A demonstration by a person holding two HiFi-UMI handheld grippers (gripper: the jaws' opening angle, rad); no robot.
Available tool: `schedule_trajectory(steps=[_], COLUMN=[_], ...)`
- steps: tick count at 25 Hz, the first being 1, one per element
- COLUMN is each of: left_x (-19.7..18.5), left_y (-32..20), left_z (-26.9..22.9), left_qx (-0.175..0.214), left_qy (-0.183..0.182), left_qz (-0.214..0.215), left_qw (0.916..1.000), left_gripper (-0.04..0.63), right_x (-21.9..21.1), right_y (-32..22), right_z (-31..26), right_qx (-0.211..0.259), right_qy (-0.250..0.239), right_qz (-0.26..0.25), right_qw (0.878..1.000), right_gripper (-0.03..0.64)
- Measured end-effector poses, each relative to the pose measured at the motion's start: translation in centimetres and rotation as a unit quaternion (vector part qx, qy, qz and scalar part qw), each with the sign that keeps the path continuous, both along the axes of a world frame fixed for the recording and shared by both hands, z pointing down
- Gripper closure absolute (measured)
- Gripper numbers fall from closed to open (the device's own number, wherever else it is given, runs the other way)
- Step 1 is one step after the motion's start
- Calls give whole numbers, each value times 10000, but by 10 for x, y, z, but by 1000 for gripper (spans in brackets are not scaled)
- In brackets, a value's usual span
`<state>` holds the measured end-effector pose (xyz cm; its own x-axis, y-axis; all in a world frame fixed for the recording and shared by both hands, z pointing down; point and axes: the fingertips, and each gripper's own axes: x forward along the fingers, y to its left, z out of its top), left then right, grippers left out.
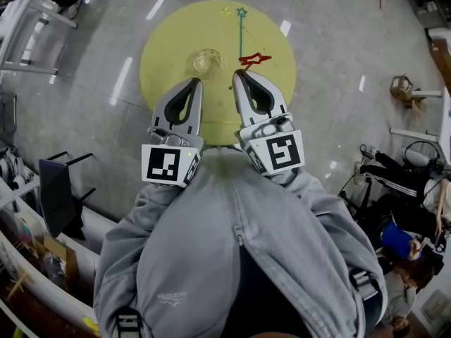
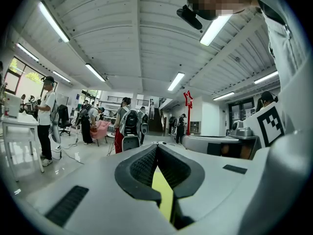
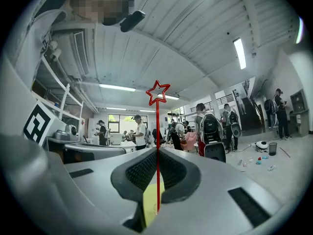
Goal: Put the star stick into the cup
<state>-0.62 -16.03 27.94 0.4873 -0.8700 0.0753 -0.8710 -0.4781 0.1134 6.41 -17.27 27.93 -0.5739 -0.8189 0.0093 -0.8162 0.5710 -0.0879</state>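
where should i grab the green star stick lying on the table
Likely the thin shaft of the green star stick, midway, from straight above, jaws across it. It lies flat on the yellow table, star at the far end; its near end is crowded by the red star stick in the right gripper.

- Your head view runs dim and grey; white glare streaks lie on the floor (image 1: 331,48).
- Your gripper views are lit by ceiling strip lights (image 2: 215,28), blown out white.
- Heavy fisheye bending, black corners; foreground soft.
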Motion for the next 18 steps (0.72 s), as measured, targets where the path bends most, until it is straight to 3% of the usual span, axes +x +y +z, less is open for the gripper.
schedule_trajectory(steps=[7, 18], left_x=[-10, -15], left_y=[-9, -34], left_z=[6, -4], left_qx=[-95, -35], left_qy=[5, -44], left_qz=[-116, 231], left_qw=[9999, 9997], left_gripper=[578, 578], right_x=[-8, -20], right_y=[-13, -31], right_z=[7, -5], right_qx=[-70, -2], right_qy=[4, 15], right_qz=[-76, 75], right_qw=[9999, 10000], right_gripper=[583, 583])
